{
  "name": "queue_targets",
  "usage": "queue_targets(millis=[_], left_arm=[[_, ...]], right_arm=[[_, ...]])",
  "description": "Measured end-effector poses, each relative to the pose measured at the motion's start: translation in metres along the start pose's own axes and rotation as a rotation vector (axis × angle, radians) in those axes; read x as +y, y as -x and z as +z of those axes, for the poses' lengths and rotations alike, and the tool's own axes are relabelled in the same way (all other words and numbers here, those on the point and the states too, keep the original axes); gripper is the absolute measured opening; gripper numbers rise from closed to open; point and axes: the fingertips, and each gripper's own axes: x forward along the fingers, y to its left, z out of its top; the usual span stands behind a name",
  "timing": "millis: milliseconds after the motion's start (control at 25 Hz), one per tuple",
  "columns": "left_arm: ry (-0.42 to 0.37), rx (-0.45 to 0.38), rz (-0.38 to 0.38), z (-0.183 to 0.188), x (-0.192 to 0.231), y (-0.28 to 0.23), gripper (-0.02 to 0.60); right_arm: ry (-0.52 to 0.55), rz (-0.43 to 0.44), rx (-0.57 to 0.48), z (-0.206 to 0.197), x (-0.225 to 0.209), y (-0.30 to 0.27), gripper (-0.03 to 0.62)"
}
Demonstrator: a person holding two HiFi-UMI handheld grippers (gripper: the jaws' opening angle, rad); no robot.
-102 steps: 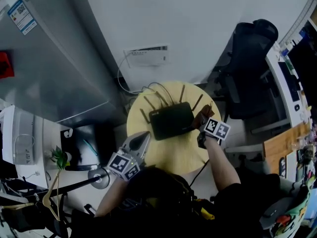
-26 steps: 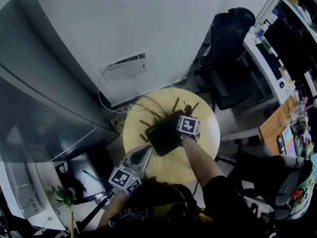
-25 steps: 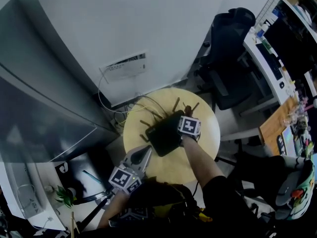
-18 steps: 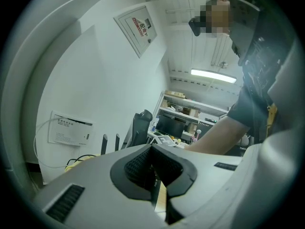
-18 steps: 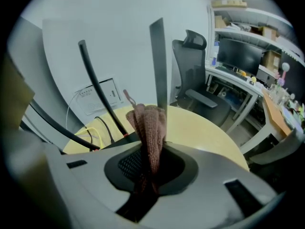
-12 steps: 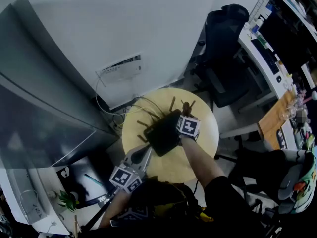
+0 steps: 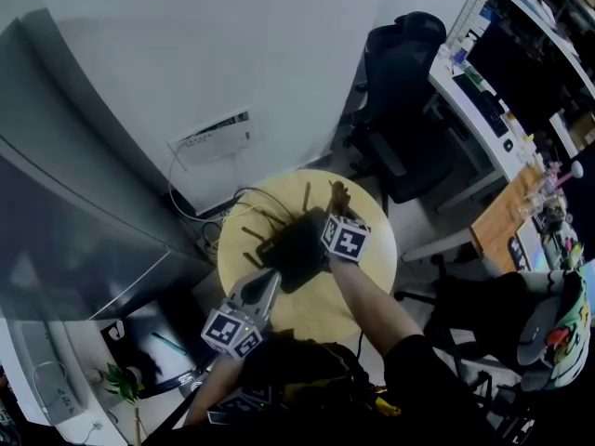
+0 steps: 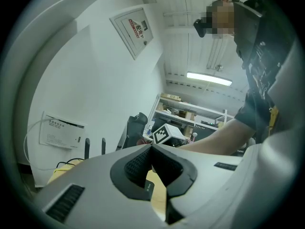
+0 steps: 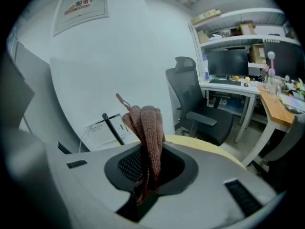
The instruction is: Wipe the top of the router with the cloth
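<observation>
A black router (image 7: pixel 290 245) with upright antennas (image 7: pixel 307 196) lies on a round yellow table (image 7: pixel 358 282). My right gripper (image 7: pixel 337 214) is over the router's right end, shut on a reddish-brown cloth (image 7: pixel 340 195) that sticks out toward the table's far edge. In the right gripper view the cloth (image 9: pixel 147 125) stands bunched between the jaws of this gripper (image 9: pixel 147 149), with one antenna (image 9: pixel 112 128) behind it. My left gripper (image 7: pixel 271 276) hovers at the table's near left edge, short of the router. Its jaws (image 8: pixel 151 148) are shut with nothing in them.
A black office chair (image 7: pixel 400 110) stands beyond the table to the right, with a desk and monitor (image 7: pixel 497 77) behind it. A white wall box (image 7: pixel 212 137) with cables (image 7: pixel 209 214) is on the wall. A grey cabinet (image 7: pixel 74 212) stands to the left.
The right gripper with the cloth has gone from the router's right side onto its right end and far edge. The left gripper has stayed where it was. The head view has shifted.
</observation>
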Motion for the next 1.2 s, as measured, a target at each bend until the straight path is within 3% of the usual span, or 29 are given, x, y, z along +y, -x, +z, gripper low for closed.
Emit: queue_targets(millis=[320, 400, 600, 680, 760, 880, 1000, 1200], left_arm=[[-0.024, -0.014, -0.007, 0.002, -0.019, -0.009, -0.003], [-0.033, -0.015, -0.002, 0.002, -0.022, -0.013, -0.003], [-0.051, -0.021, 0.043, 0.005, -0.024, -0.014, -0.003], [-0.057, -0.023, 0.069, 0.007, -0.022, -0.01, -0.003], [-0.056, -0.023, 0.115, 0.005, -0.017, -0.002, -0.003], [-0.039, -0.032, 0.184, 0.0, -0.008, 0.013, -0.003], [-0.04, -0.047, 0.247, 0.002, -0.003, 0.031, -0.003], [-0.042, -0.052, 0.351, 0.001, 0.0, 0.058, -0.003]], right_arm=[[0.115, 0.125, -0.159, 0.035, 0.008, 0.04, 0.063], [0.202, 0.19, -0.197, 0.041, 0.012, 0.054, 0.063], [0.534, 0.365, -0.218, 0.03, 0.02, 0.081, 0.063], [0.606, 0.479, -0.148, 0.01, 0.024, 0.086, 0.063], [0.609, 0.594, -0.018, -0.018, 0.027, 0.087, 0.063], [0.683, 0.638, 0.15, -0.061, 0.031, 0.078, 0.063], [0.794, 0.705, 0.245, -0.097, 0.056, 0.072, 0.063], [0.728, 0.888, 0.451, -0.146, 0.109, 0.07, 0.064]])
